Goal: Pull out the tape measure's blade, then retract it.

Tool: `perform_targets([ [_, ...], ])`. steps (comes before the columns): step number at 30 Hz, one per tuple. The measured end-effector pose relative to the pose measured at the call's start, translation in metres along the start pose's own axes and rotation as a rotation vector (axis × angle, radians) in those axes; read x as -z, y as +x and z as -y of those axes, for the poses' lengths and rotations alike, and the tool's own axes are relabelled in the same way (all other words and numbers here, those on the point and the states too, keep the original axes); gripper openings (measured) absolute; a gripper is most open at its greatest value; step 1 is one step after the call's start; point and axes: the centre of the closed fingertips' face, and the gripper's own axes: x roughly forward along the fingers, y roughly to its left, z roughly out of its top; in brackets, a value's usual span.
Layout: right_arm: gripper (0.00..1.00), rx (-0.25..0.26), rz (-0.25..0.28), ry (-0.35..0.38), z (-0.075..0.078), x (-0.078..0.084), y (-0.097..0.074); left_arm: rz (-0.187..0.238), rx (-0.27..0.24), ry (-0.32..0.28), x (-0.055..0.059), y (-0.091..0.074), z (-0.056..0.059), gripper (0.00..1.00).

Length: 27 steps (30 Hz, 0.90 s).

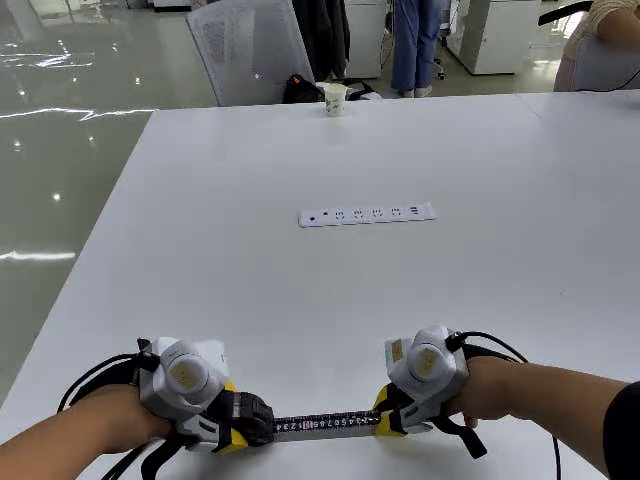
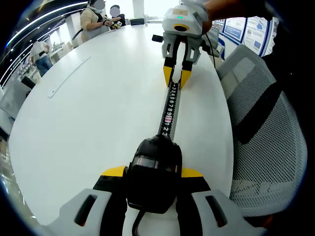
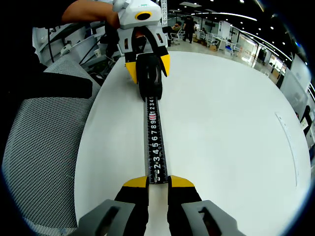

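Note:
The black tape measure case [image 2: 155,169] sits clamped between the yellow-tipped jaws of my left gripper [image 2: 153,172], low on the white table [image 1: 330,270] near its front edge; the same case [image 1: 253,419] sits at the left gripper [image 1: 235,425]. Its black blade [image 1: 325,423] with white numbers runs out flat to the right. My right gripper [image 3: 158,181] is shut on the blade's end [image 3: 157,178], and that gripper [image 1: 388,415] shows at the lower right. The blade [image 3: 154,140] stretches straight between the two grippers; the far case [image 3: 149,76] is upright.
A white power strip [image 1: 367,214] lies at the table's middle. A paper cup [image 1: 335,99] stands at the far edge, with a mesh chair [image 1: 250,50] behind it. A grey mesh chair [image 2: 261,142] is close beside the table. People sit at the table's far end [image 2: 101,17].

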Motion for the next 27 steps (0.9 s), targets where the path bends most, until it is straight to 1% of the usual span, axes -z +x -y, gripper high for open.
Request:
perform_targets([
  [27, 0.1, -0.001, -0.01, 0.005, 0.0, 0.012, -0.01, 0.007, 0.001, -0.003, -0.001, -0.001, 0.001, 0.33],
])
